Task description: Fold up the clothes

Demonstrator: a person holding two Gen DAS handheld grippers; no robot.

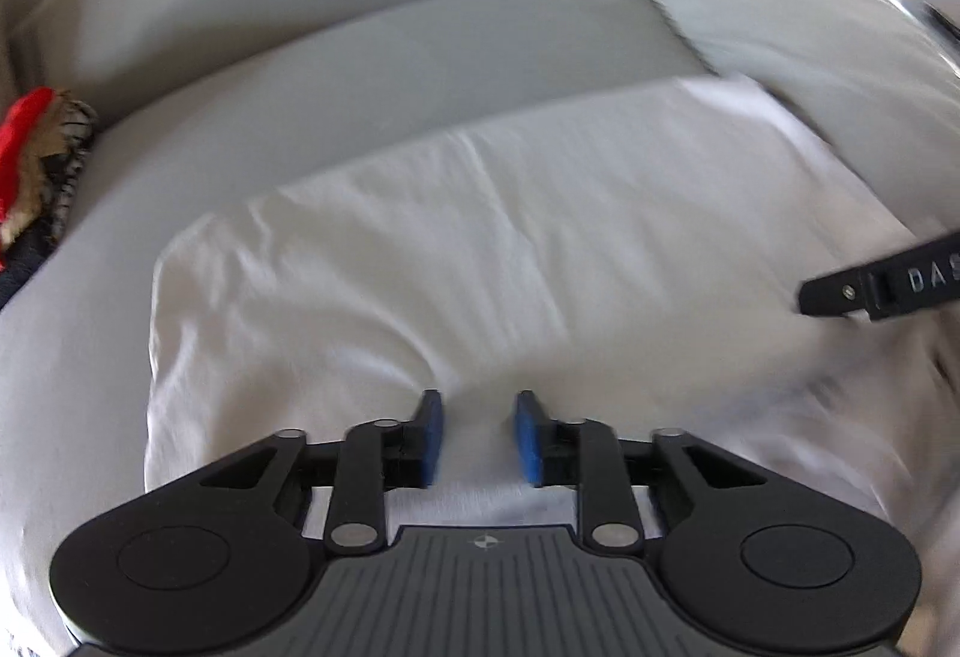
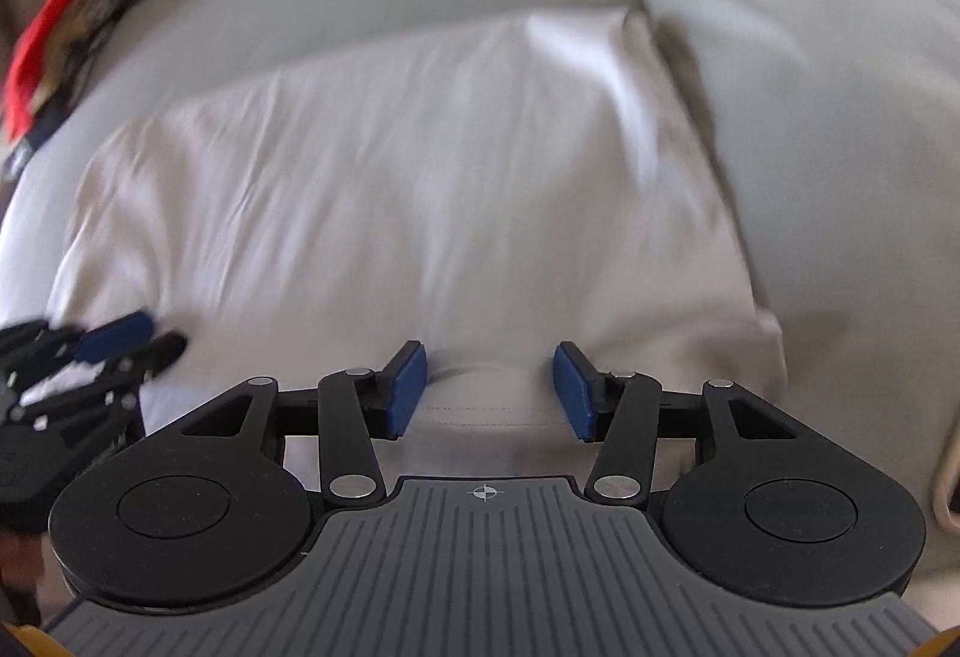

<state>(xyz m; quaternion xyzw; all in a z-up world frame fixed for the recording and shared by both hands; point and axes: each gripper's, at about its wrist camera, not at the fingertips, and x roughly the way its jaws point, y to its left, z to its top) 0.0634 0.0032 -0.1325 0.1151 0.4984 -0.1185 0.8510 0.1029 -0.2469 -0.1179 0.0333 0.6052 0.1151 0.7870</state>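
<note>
White garment (image 1: 456,249) lies flat on grey sofa (image 1: 360,39). Left gripper (image 1: 478,438) and right gripper (image 2: 491,390) both gape over its near edge, nothing pinched. Cloth looks light, limp; take the hem corners.

Creased white cotton garment (image 1: 480,237), smooth grey sofa upholstery (image 1: 360,51)

Raised letters "DAS" are showing on the black finger of the right gripper (image 1: 882,291), cut off at frame edge; no other readable txt.
</note>
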